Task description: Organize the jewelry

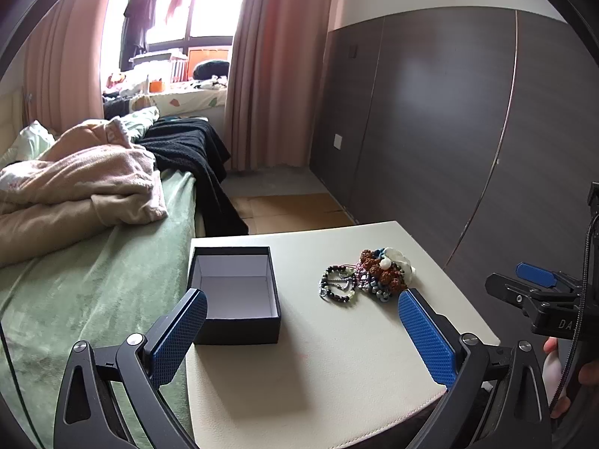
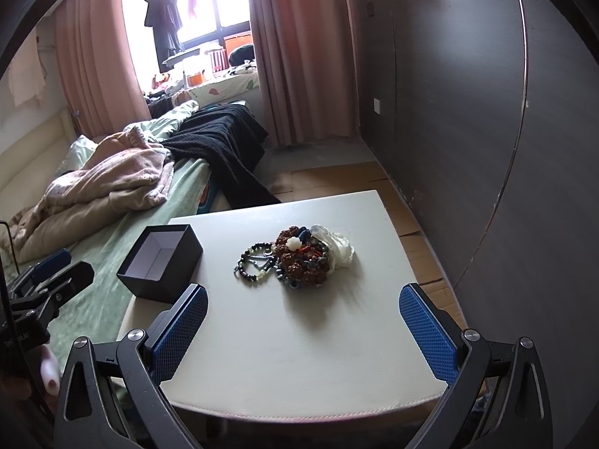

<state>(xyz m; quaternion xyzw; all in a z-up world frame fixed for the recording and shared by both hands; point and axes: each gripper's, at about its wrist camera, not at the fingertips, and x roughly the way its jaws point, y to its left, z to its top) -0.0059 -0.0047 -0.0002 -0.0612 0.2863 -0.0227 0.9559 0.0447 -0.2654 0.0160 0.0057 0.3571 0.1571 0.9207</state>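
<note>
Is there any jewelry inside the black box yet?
No, the box shows only its bare white inside, and the jewelry lies in a heap on the table beside it.

Matt black box (white-lined); smooth cream table.

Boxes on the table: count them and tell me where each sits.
1. A single open black box with a white lining stands at the table's left side, next to the bed, apart from the jewelry pile. No other box shows in either view.
</note>
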